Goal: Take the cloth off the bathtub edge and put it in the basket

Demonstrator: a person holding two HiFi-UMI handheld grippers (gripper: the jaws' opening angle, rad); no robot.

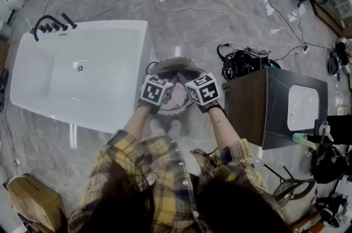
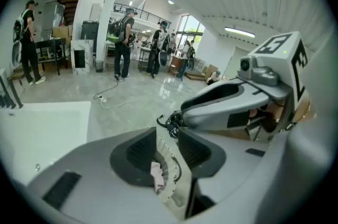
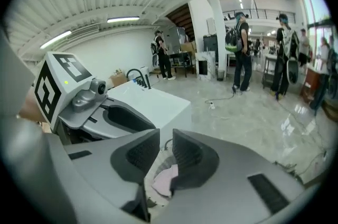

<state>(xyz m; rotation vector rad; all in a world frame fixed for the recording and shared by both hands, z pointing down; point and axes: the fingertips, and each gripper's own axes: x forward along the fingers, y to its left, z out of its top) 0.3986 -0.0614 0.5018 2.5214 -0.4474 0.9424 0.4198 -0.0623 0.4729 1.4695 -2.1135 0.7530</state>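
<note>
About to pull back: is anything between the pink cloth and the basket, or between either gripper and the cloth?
Nothing visible does. The pink cloth already lies inside the round frill-rimmed basket on the floor. The left gripper and right gripper hang above it, jaws slightly apart and empty, with only open air below them.

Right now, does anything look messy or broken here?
Nothing looks broken or spilled. The pink cloth lies inside the basket, next to the bathtub. The only untidy bit is the cables trailing loose across the floor.
</note>
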